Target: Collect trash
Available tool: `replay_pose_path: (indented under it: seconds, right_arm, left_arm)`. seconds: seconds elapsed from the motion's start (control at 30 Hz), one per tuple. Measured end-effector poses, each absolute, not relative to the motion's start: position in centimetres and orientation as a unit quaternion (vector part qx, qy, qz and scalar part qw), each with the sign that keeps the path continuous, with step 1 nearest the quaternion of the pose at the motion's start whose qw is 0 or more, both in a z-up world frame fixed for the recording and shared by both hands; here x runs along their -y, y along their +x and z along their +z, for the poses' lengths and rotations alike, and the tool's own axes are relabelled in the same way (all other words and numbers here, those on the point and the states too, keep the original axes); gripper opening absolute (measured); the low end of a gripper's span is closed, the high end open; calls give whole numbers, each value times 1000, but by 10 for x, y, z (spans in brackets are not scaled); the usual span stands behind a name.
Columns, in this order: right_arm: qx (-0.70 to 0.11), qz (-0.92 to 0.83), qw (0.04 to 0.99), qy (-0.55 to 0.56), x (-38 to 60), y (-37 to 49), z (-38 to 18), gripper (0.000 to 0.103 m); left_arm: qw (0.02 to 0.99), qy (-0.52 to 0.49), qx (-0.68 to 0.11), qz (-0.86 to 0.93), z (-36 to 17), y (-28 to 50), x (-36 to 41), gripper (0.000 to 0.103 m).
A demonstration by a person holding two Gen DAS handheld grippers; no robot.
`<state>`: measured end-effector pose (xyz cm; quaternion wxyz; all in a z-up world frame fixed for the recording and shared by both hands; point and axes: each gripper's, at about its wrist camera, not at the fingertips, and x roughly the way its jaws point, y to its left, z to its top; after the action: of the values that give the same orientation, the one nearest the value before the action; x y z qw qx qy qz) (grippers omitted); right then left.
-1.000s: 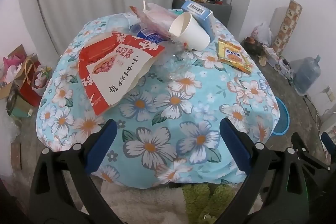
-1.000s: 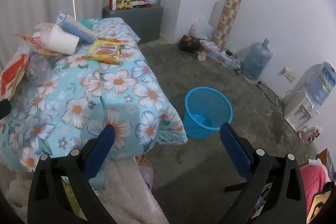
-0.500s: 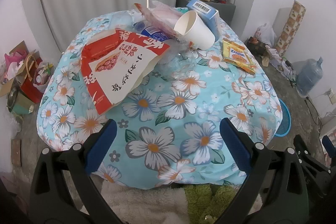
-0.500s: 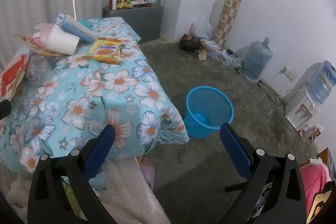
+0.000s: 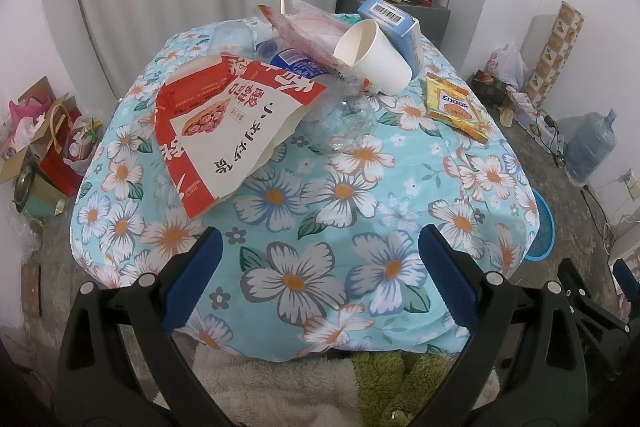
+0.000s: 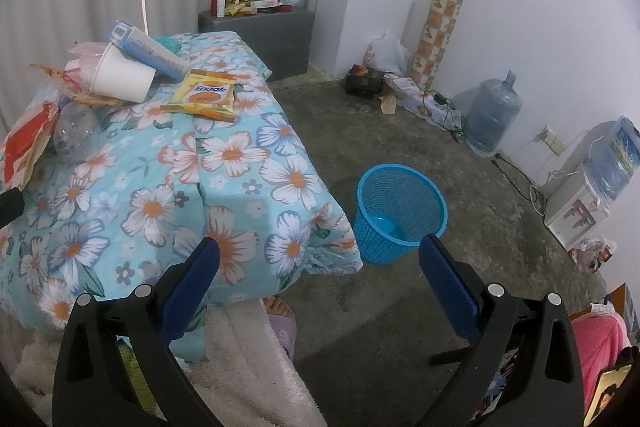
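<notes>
Trash is all heaped on the far half of the table (image 5: 320,267) with the flowery blue cloth, straight ahead of the left gripper (image 5: 316,267), whose fingers are spread wide apart with nothing in them, hanging over the near edge of the cloth. Closest to the left finger, just ahead of it, is the big red and white snack bag (image 5: 224,123), lying flat and partly over a crumpled clear plastic bottle (image 5: 344,119). Further out past the fingertips, a white paper cup (image 5: 374,57) lies on its side, mouth toward the camera, leaning on a blue carton (image 5: 394,27) with a barcode, with pinkish plastic wrappers (image 5: 308,31) tucked behind. A yellow Enaak packet (image 5: 454,107) sits off beyond the right finger, apart from the pile, flat on the cloth. The right gripper (image 6: 318,279) also has its fingers wide apart and empty, held over the table corner and the concrete floor. A blue basket (image 6: 400,211) stands upright on the floor just ahead of its right finger, beside the table corner and well apart from the pile, and I can't see anything in it.
</notes>
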<state>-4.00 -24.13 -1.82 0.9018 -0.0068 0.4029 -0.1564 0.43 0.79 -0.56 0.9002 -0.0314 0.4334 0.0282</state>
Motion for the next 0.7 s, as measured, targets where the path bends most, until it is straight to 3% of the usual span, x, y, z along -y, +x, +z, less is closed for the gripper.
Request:
replay_pose_path:
  seconds: [0.7]
  right_arm:
    - [-404,-155,901,-6,241,-38,-19,97]
  left_arm:
    - [897,-30,-441,30,-15,2,-10,94]
